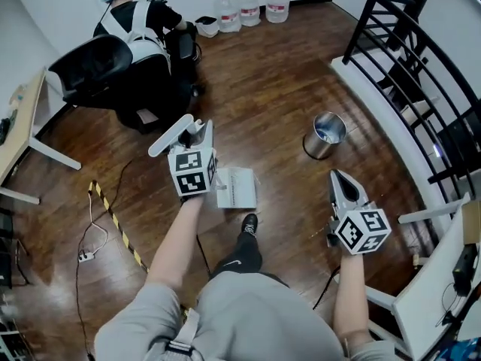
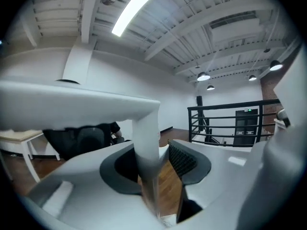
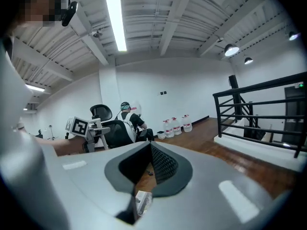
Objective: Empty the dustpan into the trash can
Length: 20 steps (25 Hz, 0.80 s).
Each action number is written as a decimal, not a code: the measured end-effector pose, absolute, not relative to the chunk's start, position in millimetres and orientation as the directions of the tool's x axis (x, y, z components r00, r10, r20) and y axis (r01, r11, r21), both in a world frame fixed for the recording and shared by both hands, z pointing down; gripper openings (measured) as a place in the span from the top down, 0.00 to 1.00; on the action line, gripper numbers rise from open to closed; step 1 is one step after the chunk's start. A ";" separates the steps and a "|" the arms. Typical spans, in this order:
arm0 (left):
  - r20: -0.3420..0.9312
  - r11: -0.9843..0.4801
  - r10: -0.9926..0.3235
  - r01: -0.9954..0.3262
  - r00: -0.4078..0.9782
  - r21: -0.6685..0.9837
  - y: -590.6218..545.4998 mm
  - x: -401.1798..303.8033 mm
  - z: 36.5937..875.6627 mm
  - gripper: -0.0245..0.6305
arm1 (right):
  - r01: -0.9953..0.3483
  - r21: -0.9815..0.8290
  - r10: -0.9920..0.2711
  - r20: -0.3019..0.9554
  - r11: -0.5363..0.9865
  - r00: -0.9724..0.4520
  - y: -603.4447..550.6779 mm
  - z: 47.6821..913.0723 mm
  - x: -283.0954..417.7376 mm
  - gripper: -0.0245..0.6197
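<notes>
My left gripper [image 1: 198,132] is shut on the white handle [image 1: 171,135] of the dustpan, at the left of the head view. The ribbed white pan [image 1: 235,188] hangs just right of it, above the wooden floor. In the left gripper view the handle's stem [image 2: 146,143] stands between the jaws, and its crossbar runs across the top. The round metal trash can [image 1: 325,135] stands open on the floor, further right and ahead. My right gripper [image 1: 340,179] is shut and holds nothing, below the can in the head view. Through its jaws [image 3: 149,150] I see the pan [image 3: 143,201].
A person in a black office chair [image 1: 105,66] sits at the far left. Water bottles [image 1: 248,6] line the back wall. A black railing [image 1: 421,59] runs along the right, above a white table [image 1: 432,280]. Striped tape [image 1: 113,216] and a cable lie on the floor by my leg.
</notes>
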<state>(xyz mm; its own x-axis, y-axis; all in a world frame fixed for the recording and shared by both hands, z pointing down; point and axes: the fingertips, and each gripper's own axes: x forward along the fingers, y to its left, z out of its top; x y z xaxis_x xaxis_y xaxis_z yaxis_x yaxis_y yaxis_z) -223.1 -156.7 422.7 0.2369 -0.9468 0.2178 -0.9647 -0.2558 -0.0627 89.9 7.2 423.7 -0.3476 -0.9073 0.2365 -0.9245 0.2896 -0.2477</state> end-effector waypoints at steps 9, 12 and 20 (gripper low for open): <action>0.065 -0.513 -0.858 -0.858 0.510 -0.038 -251.1 -65.8 328.0 0.72 | -0.974 -0.182 -0.970 0.176 0.134 -0.166 -45.5 380.4 196.8 0.96; 0.016 -0.590 -0.807 -0.807 0.590 -0.025 -286.5 -10.2 295.0 0.73 | -0.983 -0.172 -0.982 0.161 0.066 -0.094 -71.5 368.6 237.1 0.96; -0.026 -0.708 -0.706 -0.706 0.708 -0.011 -370.3 113.8 263.0 0.75 | -0.982 -0.171 -0.989 0.139 -0.077 0.054 -115.6 357.8 323.6 0.96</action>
